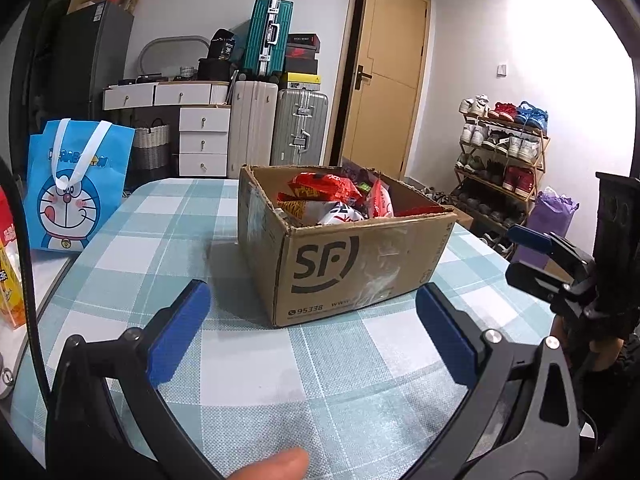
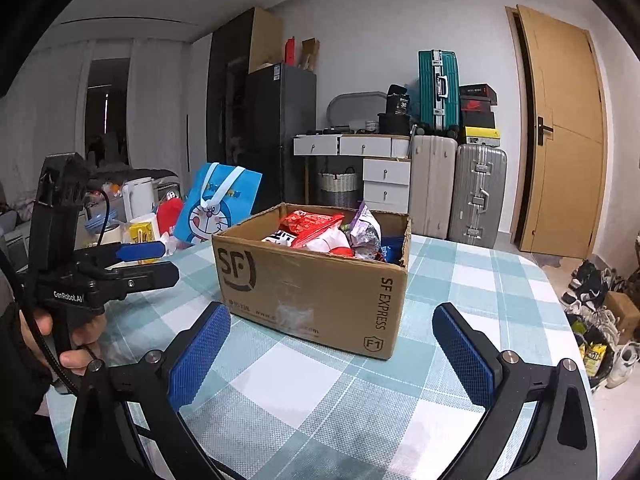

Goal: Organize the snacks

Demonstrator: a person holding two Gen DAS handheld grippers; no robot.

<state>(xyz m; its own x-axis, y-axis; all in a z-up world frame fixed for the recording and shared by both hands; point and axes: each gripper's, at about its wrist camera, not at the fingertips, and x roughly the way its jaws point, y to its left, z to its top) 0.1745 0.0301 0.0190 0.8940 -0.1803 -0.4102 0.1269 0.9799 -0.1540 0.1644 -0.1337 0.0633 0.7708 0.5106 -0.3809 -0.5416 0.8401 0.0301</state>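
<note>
- The cardboard box (image 1: pixel 348 256) is sitting open on the checked tablecloth (image 1: pixel 248 364), at about 12 o'clock from both grippers, with one corner turned toward the left wrist camera.
- Snack packets (image 1: pixel 332 196) are filling the box: red, white and purple wrappers are showing above the rim, while the box walls are hiding the lower ones and the print is too small to read.
- The left gripper (image 1: pixel 312 336) is hovering over the cloth just short of the box, its blue pads spread wide and gripping nothing.
- The right gripper (image 2: pixel 332 344) is likewise standing wide apart and empty, the box between its fingers in the view but not touching them.
- A fingertip (image 1: pixel 272 464) is poking in at 6 o'clock, cut off by the frame.
- A blue cartoon bag (image 1: pixel 76 188) is standing at 10 o'clock; the things beyond it are partly cut off.
- Suitcases (image 1: pixel 280 128) and a shoe rack (image 1: pixel 500 160) are standing behind, at 12 and 2 o'clock.
</note>
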